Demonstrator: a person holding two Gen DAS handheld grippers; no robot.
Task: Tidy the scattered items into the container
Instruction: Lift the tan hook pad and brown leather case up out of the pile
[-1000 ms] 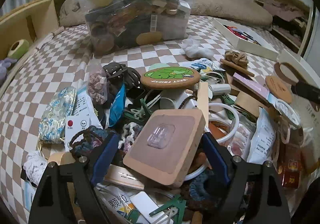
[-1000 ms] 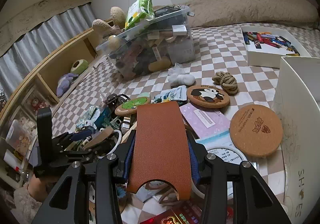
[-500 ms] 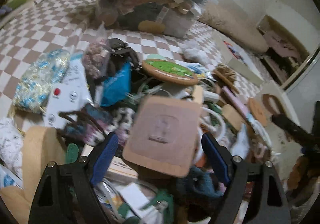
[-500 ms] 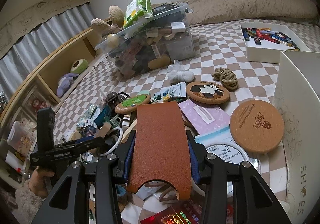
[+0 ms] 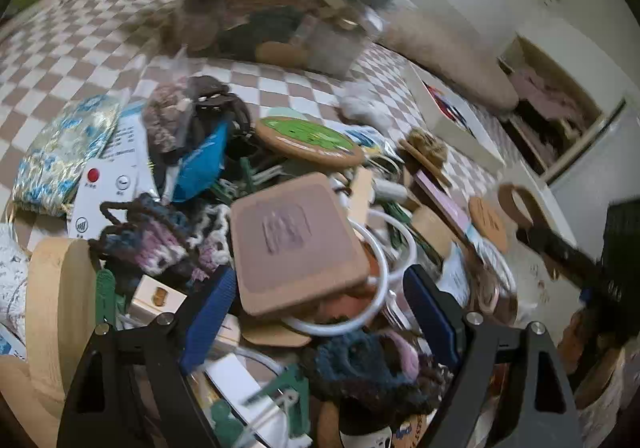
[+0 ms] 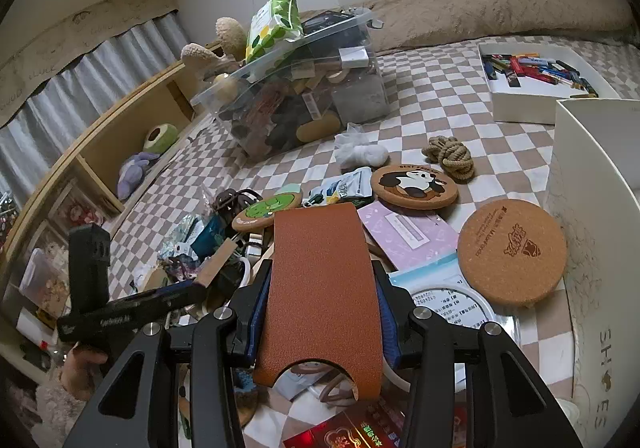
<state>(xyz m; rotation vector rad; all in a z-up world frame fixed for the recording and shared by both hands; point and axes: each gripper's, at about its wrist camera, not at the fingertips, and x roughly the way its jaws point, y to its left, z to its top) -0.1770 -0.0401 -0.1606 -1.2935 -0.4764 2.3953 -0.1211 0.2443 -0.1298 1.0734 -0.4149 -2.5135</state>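
Checkered bedspread, pebbled brown leather sleeve, square cork coaster

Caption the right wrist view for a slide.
Right gripper clamps a brown leather piece above clutter on the checkered bed.

A home bedroom is showing here: a checkered bedspread is lying under the clutter, a long plush pillow is stretching across the upper right, and grey curtains are hanging behind a wooden shelf holding plush toys at left.
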